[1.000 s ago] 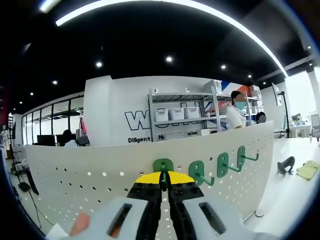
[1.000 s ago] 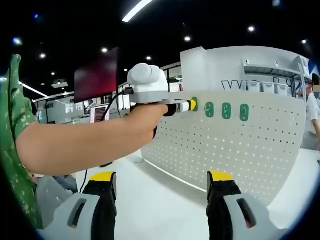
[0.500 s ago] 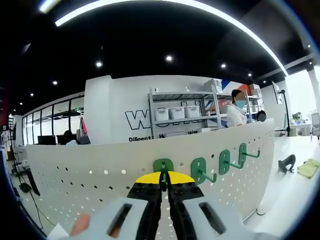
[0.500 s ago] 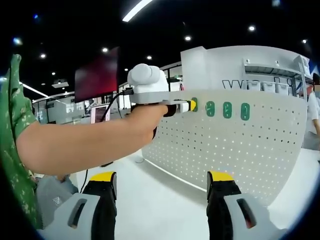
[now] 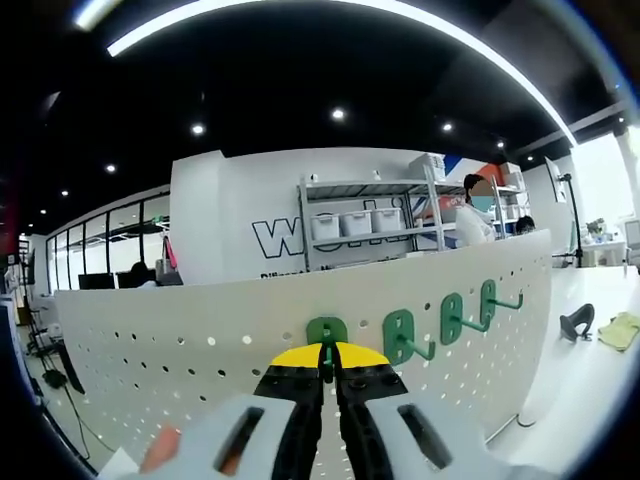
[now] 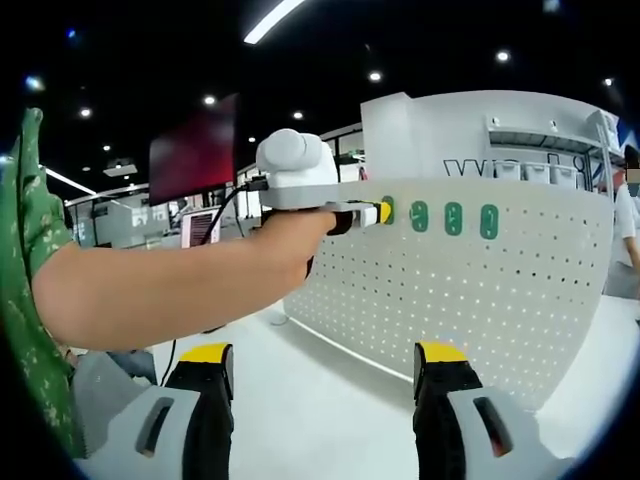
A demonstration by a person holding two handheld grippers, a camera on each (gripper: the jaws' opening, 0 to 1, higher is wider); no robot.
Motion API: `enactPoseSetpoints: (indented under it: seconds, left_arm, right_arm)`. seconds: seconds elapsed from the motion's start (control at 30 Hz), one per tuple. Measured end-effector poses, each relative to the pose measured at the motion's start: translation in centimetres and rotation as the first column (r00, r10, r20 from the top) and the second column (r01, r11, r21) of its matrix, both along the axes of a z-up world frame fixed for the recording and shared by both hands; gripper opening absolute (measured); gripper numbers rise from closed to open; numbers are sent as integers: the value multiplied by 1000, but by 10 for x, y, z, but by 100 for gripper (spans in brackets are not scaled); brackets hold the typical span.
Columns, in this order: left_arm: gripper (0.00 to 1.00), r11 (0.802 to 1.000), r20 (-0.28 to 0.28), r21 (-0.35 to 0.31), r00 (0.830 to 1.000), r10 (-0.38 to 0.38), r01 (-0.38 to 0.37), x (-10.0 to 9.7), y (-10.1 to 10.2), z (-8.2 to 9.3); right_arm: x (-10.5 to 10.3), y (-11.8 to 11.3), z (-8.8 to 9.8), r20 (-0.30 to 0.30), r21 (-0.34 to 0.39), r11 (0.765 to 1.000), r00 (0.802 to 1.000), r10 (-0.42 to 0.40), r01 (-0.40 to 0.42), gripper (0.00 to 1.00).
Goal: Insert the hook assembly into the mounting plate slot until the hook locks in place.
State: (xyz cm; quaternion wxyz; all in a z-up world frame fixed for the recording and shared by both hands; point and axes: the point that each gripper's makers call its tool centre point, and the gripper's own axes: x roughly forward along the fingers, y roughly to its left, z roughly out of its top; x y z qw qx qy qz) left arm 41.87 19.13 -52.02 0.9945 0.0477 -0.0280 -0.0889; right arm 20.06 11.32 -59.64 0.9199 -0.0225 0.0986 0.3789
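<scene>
While raised, the left gripper (image 5: 329,362) pinches a green hook (image 5: 326,335) at the pegboard (image 5: 150,350).

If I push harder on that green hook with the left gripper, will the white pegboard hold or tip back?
The pegboard stands upright on the table as a thin curved sheet, so it probably flexes a little. No brace shows, so it may tip. The green hook, pinched in the left gripper, looks rigid.

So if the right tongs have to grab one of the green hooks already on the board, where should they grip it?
Probably the prong. On the nearest free hook it juts straight out from the pegboard, while the flat green plate lies flush against the board. Come straight at the board face and close across the prong near its root. The right tongs are open.
</scene>
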Motion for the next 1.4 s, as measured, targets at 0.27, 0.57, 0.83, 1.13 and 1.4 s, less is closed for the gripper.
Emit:
enactPoseSetpoints:
  seconds: [0.27,0.57,0.83,1.13,1.4]
  left_arm:
    - [3,1000,-5,10,1000,3,-3,2,-1,-2]
    - [3,1000,2,26,1000,11,-11,4,-1,-3]
    - [4,995,18,101,1000,22,-24,5,-2,-3]
    - [4,983,21,177,998,54,-57,5,-3,-3]
    - [5,982,2,169,996,84,-83,6,-2,-7]
  right_arm:
    - [0,-2,-1,-2,2,1000,1000,-2,2,75]
    - [0,-2,-3,-7,1,1000,1000,-1,1,75]
    - [1,-2,-4,-7,3,1000,1000,0,0,75]
    - [1,-2,-5,-9,8,1000,1000,1,-1,74]
    - [0,-6,-6,-12,15,1000,1000,-4,4,74]
